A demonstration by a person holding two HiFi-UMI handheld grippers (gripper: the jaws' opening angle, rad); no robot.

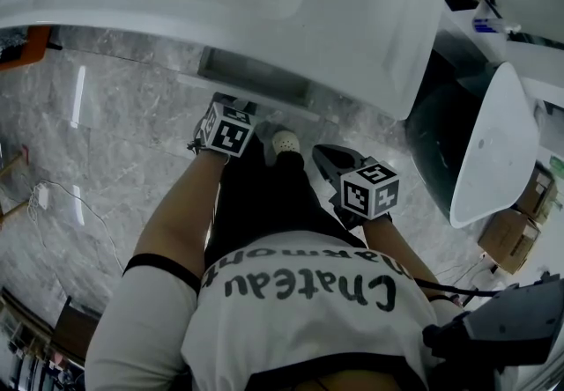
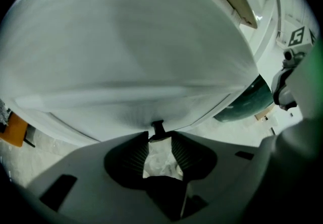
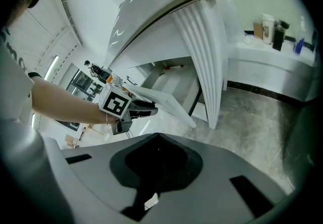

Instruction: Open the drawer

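A white drawer (image 1: 256, 79) stands partly pulled out from under the white desk (image 1: 352, 19), its inside showing. My left gripper (image 1: 231, 107) is at the drawer's front. In the left gripper view the pale drawer front (image 2: 126, 66) fills the picture, and the left gripper (image 2: 158, 136) has its ribbed tips shut on a small black knob (image 2: 158, 127). The right gripper view shows the drawer (image 3: 166, 94) sticking out with the left gripper (image 3: 144, 112) at its edge. My right gripper (image 1: 330, 156) hangs back from the drawer near my leg; its jaws (image 3: 157, 136) are shut on nothing.
Grey marble floor (image 1: 115, 143) lies below, with a thin cable (image 1: 62, 195) at the left. A white shell chair (image 1: 493, 143) and cardboard boxes (image 1: 511, 235) stand at the right. My shoe (image 1: 285, 143) is under the drawer. Bottles (image 3: 270, 29) sit on a side counter.
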